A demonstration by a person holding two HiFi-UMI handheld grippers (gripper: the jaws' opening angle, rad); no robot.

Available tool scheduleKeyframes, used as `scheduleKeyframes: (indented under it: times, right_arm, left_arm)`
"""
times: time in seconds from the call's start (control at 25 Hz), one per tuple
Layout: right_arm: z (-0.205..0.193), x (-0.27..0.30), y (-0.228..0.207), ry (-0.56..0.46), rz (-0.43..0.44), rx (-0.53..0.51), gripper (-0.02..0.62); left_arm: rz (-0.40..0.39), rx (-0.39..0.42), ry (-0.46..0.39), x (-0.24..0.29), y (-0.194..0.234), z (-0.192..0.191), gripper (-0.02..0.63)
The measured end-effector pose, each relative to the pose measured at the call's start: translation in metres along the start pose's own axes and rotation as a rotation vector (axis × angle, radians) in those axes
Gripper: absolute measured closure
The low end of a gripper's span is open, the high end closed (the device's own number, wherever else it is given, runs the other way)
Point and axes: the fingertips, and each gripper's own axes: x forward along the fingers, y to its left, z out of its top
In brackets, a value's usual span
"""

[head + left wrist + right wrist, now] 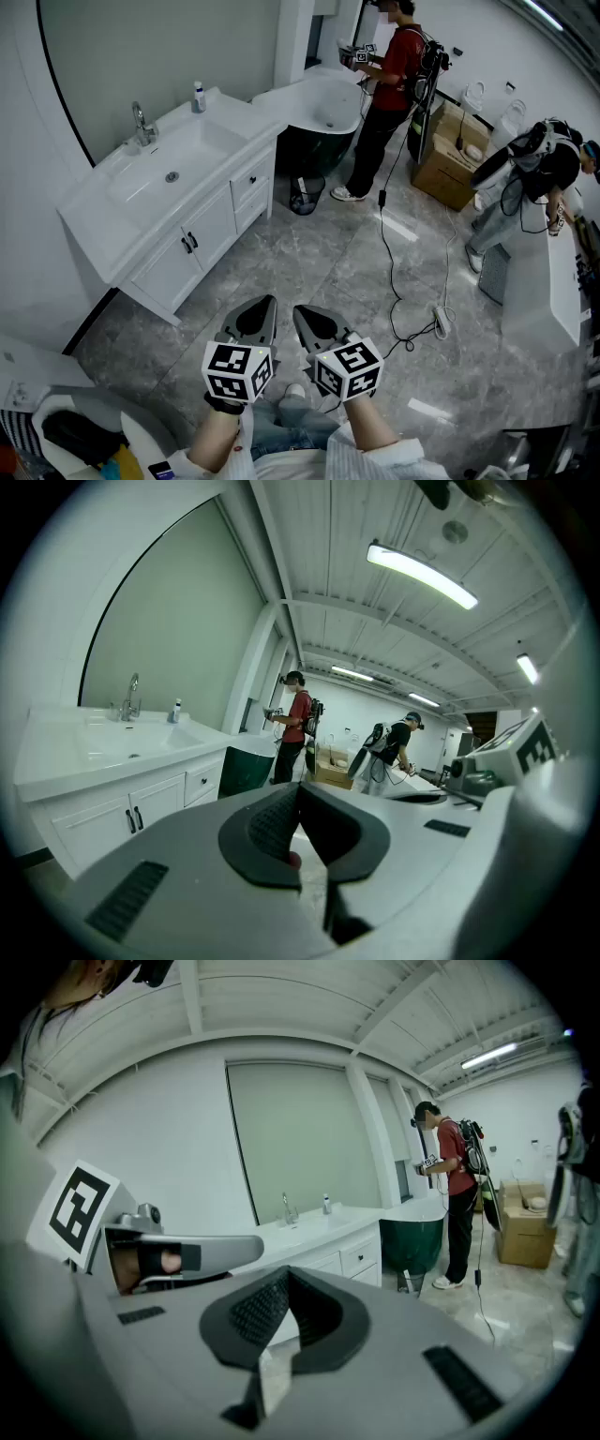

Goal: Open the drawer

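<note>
The white vanity (112,239) with a basin and faucet stands against the wall at the left. Its small drawer (249,180) with a dark knob sits shut at the vanity's right end, above a second one. The same drawer (202,782) shows in the left gripper view, and the drawer (360,1257) is also in the right gripper view. My left gripper (265,302) and right gripper (302,312) are side by side low in the head view, well away from the vanity, over the grey floor. Both are shut and hold nothing; the left gripper (298,787) and right gripper (287,1274) have their pads meeting at the tips.
Two cabinet doors (192,242) sit left of the drawers. A dark green tub (323,117) and a bin (306,195) stand past the vanity. One person (384,84) stands by the tub, another (525,178) bends at a white counter (553,281). A cable and power strip (441,322) lie on the floor.
</note>
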Motion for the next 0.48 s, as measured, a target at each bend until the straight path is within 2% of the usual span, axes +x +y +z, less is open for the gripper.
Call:
scheduleKeyframes:
  times: [0.48]
  right_arm:
    - [0.008,-0.016,-0.038,-0.032,0.027,0.017,0.588]
  left_arm:
    - [-0.006,0.047,-0.008,0.028,-0.036,0.004,0.592]
